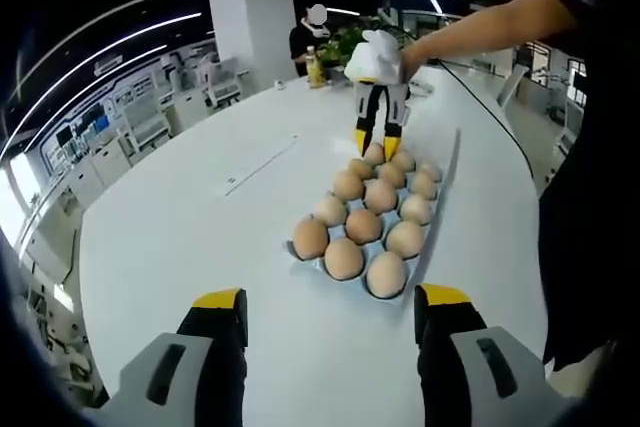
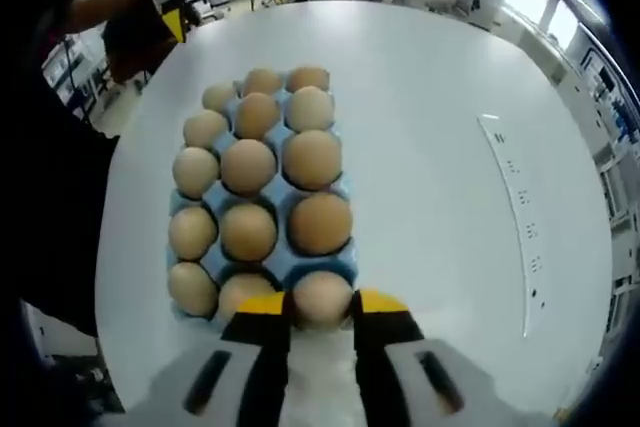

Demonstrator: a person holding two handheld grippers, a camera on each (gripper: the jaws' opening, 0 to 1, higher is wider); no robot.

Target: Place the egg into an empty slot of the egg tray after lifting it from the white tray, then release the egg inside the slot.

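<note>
In the left gripper view, the left gripper hangs above the near edge of the round white table. Its two yellow-tipped jaws stand wide apart with nothing between them.

Just beyond it, toward the right side of the table, lies the blue egg tray, with its long side running away from that edge. Brown eggs fill its slots in three rows.

At the far end of the tray the right gripper points down, and its yellow tips press on the egg in the last row. In the right gripper view the same egg sits between the two yellow tips of the right gripper, which close against both its sides. The egg is in the corner slot of the egg tray; whether it rests fully in the slot I cannot tell.

A person's hand in a white glove holds this gripper, and the bare arm reaches in from the right edge of the table.

On the left part of the table lies a thin white strip, well apart from the tray. At the far edge of the table there is a green plant.
</note>
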